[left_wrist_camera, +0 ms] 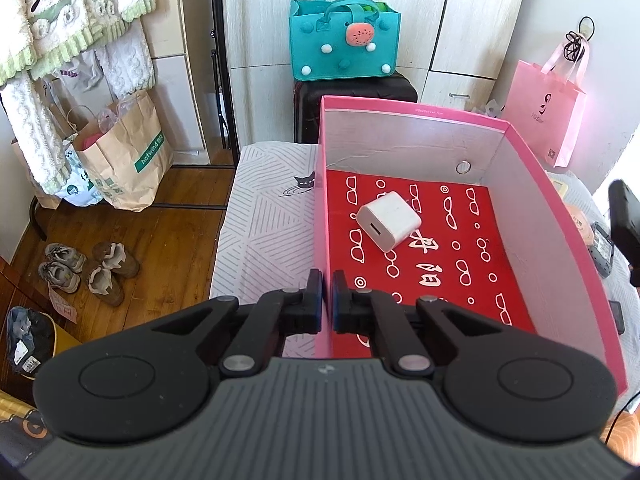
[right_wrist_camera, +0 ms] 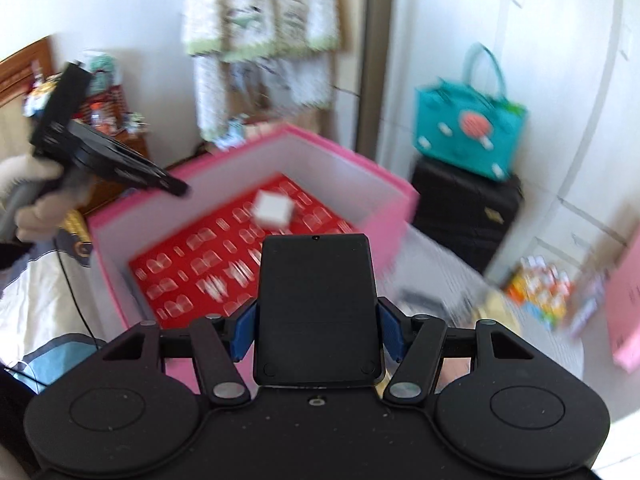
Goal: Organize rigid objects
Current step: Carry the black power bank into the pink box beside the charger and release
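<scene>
Wooden floor and hanging towels back a bed laid with a striped sheet. Left gripper (left_wrist_camera: 327,280) clamps its jaws on the thin cardboard wall of the pink box (left_wrist_camera: 568,216), likely to steady it. Ahead of those jaws, a glossy white charger (left_wrist_camera: 389,221) lies inside. Right gripper (right_wrist_camera: 316,320) holds a flat, matte black device (right_wrist_camera: 318,304), probably bound boxward.

Just past my left fingers (left_wrist_camera: 327,296), which pinch its near wall, the pink box (left_wrist_camera: 560,208) stands open with a red patterned floor. A white charger cube (left_wrist_camera: 389,220) lies tilted there. My right fingers (right_wrist_camera: 316,328) clamp a flat black slab (right_wrist_camera: 316,304), back upward.
</scene>
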